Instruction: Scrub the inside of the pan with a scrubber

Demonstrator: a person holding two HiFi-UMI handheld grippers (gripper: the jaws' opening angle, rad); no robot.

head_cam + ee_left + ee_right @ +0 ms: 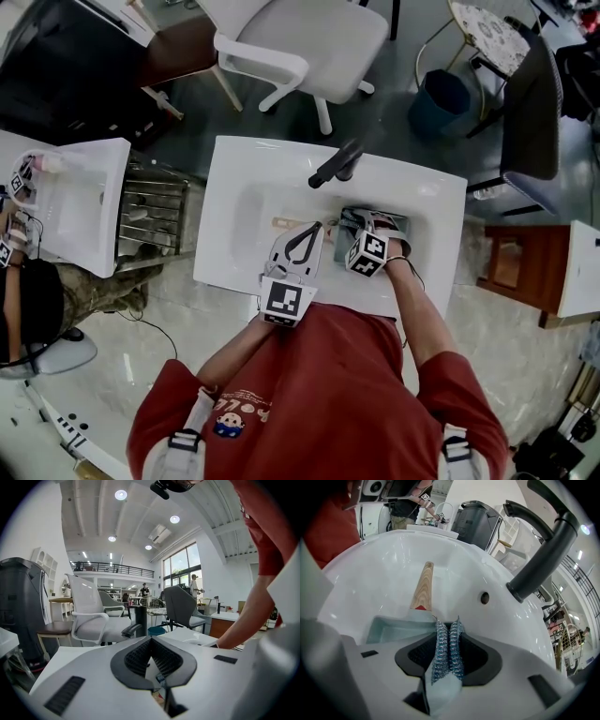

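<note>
While the left gripper [151, 641] (jaws together, empty) leaves the pan [389, 627] unheld, the scrubber [446, 651] clamped in the right gripper [449, 626] may shove it sideways.

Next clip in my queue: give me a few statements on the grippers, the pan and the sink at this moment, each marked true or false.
1. The right gripper is clamped on a metal scrubber. True.
2. The pan has a black plastic handle. False: its handle is wooden.
3. The left gripper grips the pan's handle. False: its jaws are together on nothing and point out at the room.
4. The faucet is black. True.
5. The pan lies in the white sink. True.
</note>
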